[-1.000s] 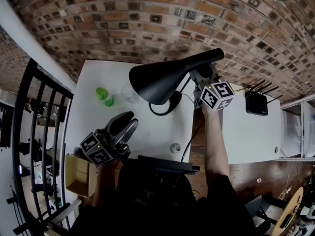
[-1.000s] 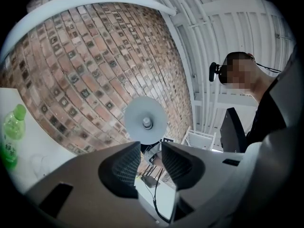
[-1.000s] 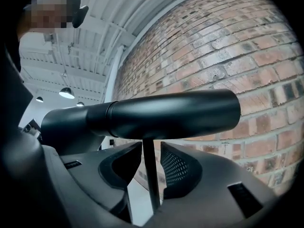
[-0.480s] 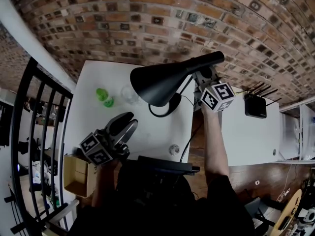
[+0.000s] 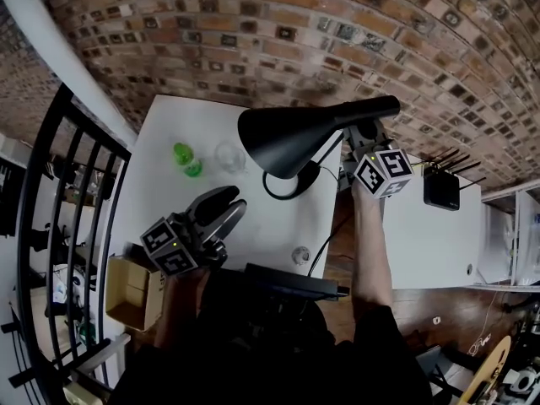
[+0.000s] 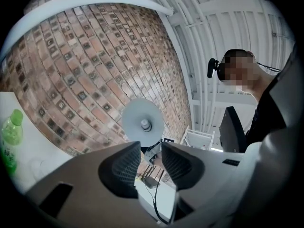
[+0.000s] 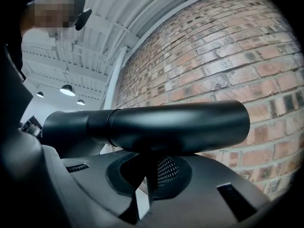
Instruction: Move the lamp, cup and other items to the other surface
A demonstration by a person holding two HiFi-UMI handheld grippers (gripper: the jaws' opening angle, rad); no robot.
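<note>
A black desk lamp [image 5: 287,137] stands at the right edge of the white table [image 5: 169,201], its ring base [image 5: 291,184] by the gap. My right gripper [image 5: 359,137] is shut on the lamp's thin stem, just under the lamp head [image 7: 156,127], and the stem shows pinched between its pads [image 7: 164,171]. A clear cup [image 5: 228,156] and a green bottle [image 5: 187,160] stand left of the lamp. My left gripper [image 5: 224,205] hovers open over the table's front, nothing between its jaws; in the left gripper view it [image 6: 151,163] points at the lamp shade [image 6: 142,123] and the bottle [image 6: 10,137].
A second white surface [image 5: 422,243] lies right of a narrow gap, with a black router [image 5: 441,190] at its back. A small round object [image 5: 299,254] lies on the first table near a cable. A brick wall runs behind. A black railing [image 5: 59,226] and a cardboard box [image 5: 131,292] are at left.
The right gripper's cube and the lamp sit a little further right in the head view, as does the rest of the scene. The left gripper holds its pose.
</note>
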